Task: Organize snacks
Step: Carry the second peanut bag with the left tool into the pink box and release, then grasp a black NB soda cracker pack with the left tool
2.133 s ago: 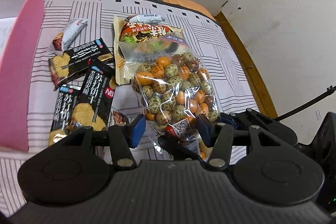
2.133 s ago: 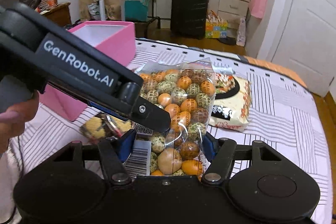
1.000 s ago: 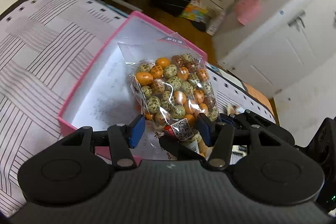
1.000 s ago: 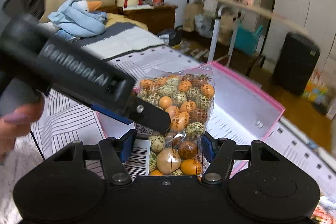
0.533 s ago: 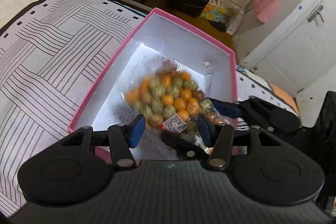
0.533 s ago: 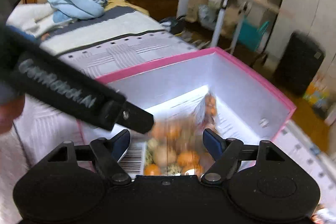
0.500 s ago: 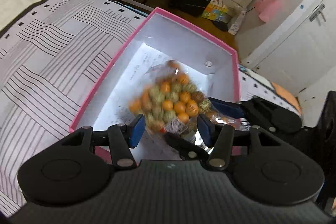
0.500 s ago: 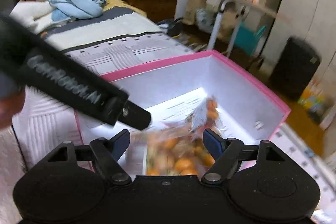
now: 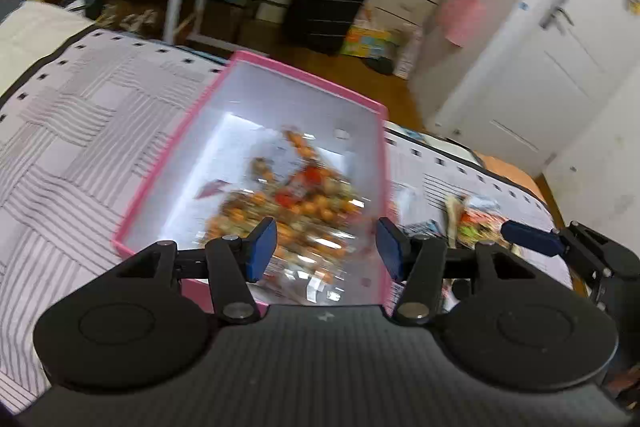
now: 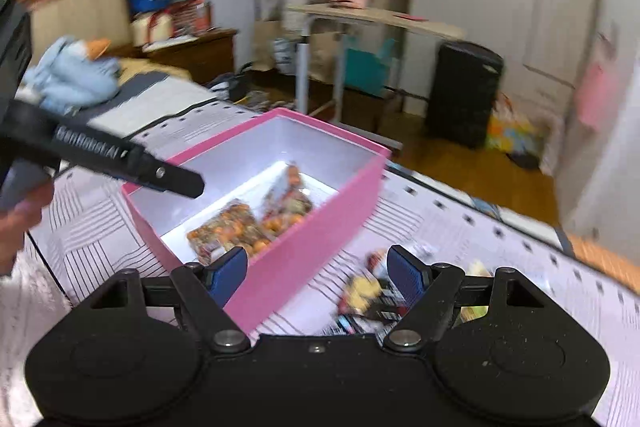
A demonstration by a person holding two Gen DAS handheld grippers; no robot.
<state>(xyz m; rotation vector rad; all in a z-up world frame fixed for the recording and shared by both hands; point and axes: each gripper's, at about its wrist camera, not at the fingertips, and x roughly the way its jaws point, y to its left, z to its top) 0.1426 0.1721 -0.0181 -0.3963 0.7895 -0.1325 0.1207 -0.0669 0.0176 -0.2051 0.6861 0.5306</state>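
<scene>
Both claws, left claw (image 9: 326,247) and right claw (image 10: 318,273), gape empty; snack bag (image 10: 248,223) lies inside pink box (image 10: 312,223).

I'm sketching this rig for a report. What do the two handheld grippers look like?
Both are matte black with blue finger pads, round pivot discs and silver rivets. The left gripper has a ribbed body; its arm shows white "GenRobot.AI" lettering. The right gripper looks the same.
</scene>
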